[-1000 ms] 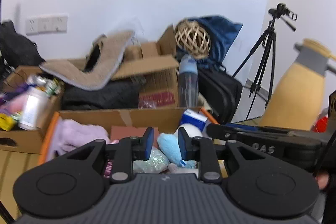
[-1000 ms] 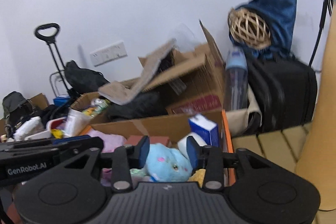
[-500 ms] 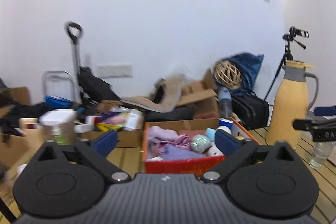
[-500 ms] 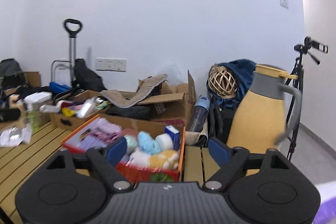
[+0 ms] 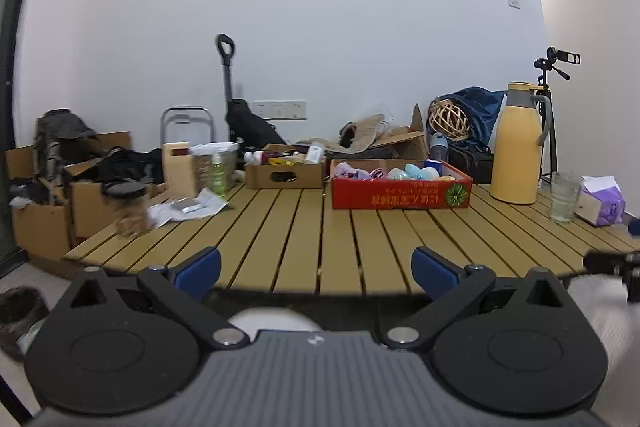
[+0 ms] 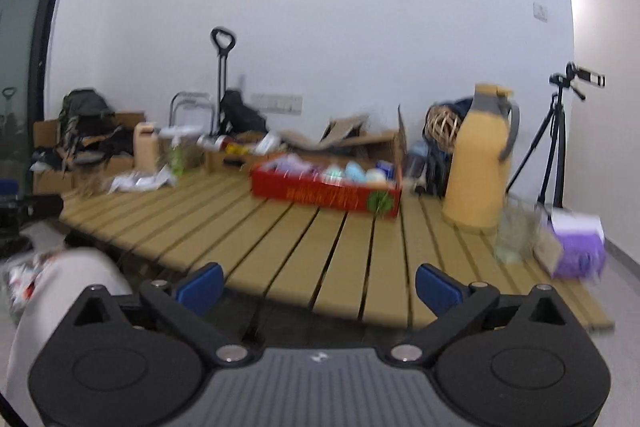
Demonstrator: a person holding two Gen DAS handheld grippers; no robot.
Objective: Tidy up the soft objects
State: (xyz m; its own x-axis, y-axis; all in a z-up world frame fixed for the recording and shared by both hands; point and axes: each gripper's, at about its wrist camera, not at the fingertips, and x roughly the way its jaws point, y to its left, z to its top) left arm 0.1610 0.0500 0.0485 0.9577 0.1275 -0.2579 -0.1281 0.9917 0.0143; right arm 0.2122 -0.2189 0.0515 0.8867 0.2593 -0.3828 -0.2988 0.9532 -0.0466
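We are holding left gripper (image 5: 316,273) wide, empty; right gripper (image 6: 318,281) jaws opening, empty; red box (image 5: 400,193) sitting on table (image 5: 304,227)

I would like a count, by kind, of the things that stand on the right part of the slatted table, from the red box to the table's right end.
Red box of soft objects: 1
Yellow thermos jug: 1
Clear glass: 1
Purple tissue pack: 1
Total: 4

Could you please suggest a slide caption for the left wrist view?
Open, empty left gripper faces a slatted table with the red box of soft toys, beside a yellow jug.
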